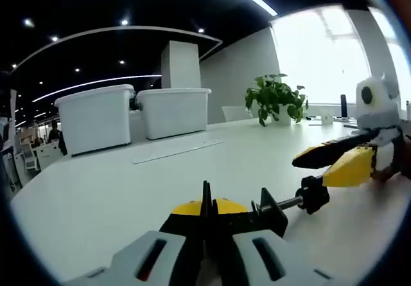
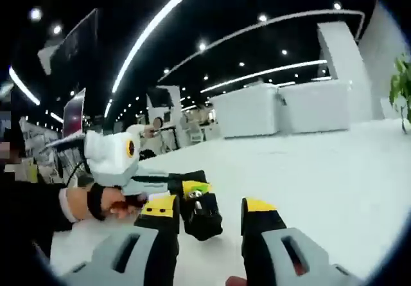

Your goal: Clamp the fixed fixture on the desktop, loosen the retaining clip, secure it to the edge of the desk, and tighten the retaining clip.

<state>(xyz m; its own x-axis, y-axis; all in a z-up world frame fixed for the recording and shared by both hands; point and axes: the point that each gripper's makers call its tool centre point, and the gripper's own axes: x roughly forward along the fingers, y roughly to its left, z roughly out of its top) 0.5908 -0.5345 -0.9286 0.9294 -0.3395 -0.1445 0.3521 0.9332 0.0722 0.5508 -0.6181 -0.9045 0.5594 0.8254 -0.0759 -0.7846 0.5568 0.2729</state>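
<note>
Partly, clamp behind left claw.

Right gripper, grey body with black jaws and yellow tips, jaws spread apart over a white desktop. Small black clamp fixture sits between the jaws, near the left one; contact unclear. Left gripper, white-wrapped body, comes in from the left, held by a hand in a dark sleeve. Two white plastic bins stand far back.
</note>
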